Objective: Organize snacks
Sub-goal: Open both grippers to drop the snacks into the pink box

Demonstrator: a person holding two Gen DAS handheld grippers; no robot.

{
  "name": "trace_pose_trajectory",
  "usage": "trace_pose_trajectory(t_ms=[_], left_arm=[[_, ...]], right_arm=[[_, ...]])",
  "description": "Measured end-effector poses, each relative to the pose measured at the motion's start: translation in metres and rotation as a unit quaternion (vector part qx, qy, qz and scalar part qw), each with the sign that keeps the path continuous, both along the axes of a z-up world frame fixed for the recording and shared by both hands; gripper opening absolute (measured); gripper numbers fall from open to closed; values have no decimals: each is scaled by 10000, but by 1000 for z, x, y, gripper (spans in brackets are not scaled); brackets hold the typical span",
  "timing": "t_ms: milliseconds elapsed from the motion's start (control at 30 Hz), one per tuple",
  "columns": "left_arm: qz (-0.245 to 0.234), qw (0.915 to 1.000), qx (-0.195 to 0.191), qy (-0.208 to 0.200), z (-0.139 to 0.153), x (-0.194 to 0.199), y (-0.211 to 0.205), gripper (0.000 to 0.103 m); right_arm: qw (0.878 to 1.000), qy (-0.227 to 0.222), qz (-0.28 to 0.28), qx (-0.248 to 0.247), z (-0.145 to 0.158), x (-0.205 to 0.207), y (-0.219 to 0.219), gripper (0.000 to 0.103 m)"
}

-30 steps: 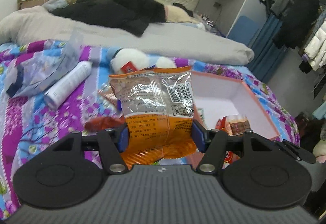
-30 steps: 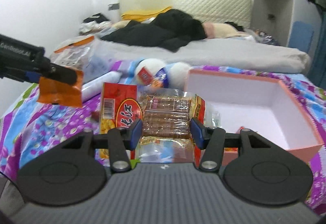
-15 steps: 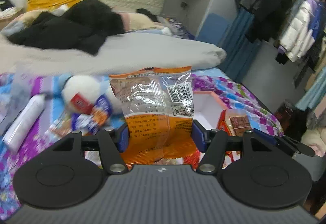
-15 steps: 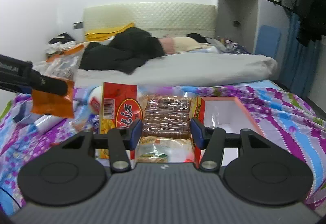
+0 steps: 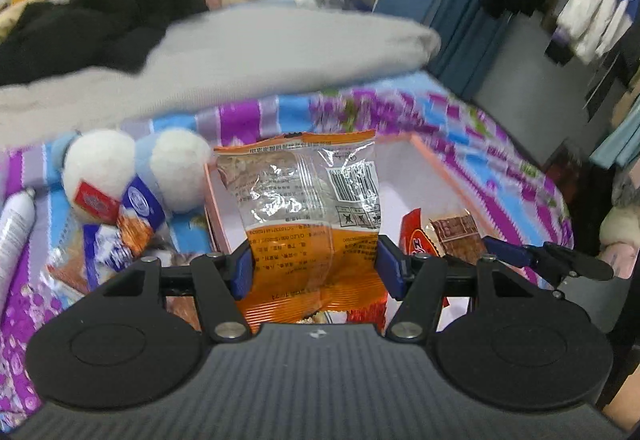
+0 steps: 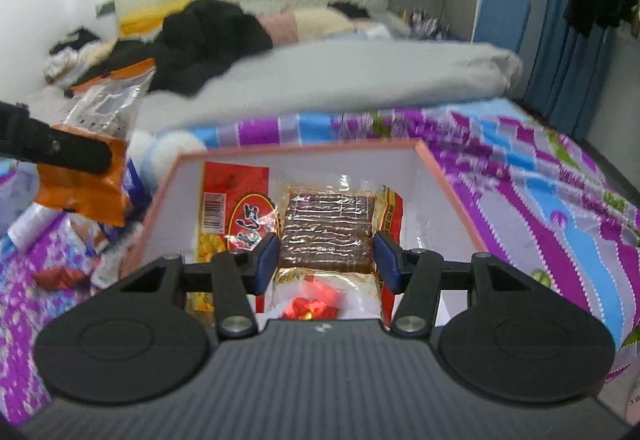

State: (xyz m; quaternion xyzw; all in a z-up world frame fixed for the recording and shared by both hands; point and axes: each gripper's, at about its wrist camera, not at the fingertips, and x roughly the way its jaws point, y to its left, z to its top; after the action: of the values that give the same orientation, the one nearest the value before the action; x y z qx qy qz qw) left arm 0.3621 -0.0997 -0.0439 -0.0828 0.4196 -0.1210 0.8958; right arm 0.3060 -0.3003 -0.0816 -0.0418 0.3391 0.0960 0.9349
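Note:
My left gripper [image 5: 314, 268] is shut on an orange and clear snack packet [image 5: 308, 208], held upright over the near left corner of the pink box [image 5: 436, 160]. My right gripper [image 6: 326, 260] is shut on a red packet with brown bars [image 6: 326, 228], held over the white inside of the pink box [image 6: 304, 151]. The right gripper and its red packet [image 5: 440, 236] also show at the right of the left wrist view. The left gripper and its orange packet [image 6: 86, 196] show at the left of the right wrist view. A small red item [image 6: 314, 306] lies below the right gripper.
The box sits on a purple and blue patterned bedspread [image 6: 540, 200]. Left of it lie a white plush toy [image 5: 132, 168], several loose snack packets [image 5: 116, 236] and a white bottle [image 5: 14, 228]. A grey duvet [image 5: 240, 56] and dark clothes [image 5: 100, 12] lie behind.
Both grippers have moved right and forward with their packets, from beside the box to over it. The right gripper's red packet now hangs inside the box opening.

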Motion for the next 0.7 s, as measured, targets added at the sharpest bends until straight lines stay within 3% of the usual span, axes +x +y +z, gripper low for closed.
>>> trace_pose_trajectory(t_ms=[133, 300, 400, 467, 533, 700], left_arm=[[105, 9991, 22, 401, -19, 11, -2, 66], [136, 9983, -46, 558, -33, 11, -1, 66], [101, 9984, -56, 549, -35, 10, -2, 71], [125, 9988, -42, 472, -31, 5, 2, 82], [85, 9993, -20, 372, -27, 2, 3, 82], [55, 9998, -76, 169, -17, -9, 7, 82]], right_arm=[[9993, 338, 45, -170, -18, 9, -1, 55], [9983, 563, -24, -164, -34, 6, -4, 55], [9980, 627, -99, -51, -36, 5, -8, 56], [9978, 647, -116, 30, -36, 6, -10, 61], [9977, 644, -162, 92, -36, 6, -13, 66], [9978, 584, -211, 209, -33, 5, -17, 66]])
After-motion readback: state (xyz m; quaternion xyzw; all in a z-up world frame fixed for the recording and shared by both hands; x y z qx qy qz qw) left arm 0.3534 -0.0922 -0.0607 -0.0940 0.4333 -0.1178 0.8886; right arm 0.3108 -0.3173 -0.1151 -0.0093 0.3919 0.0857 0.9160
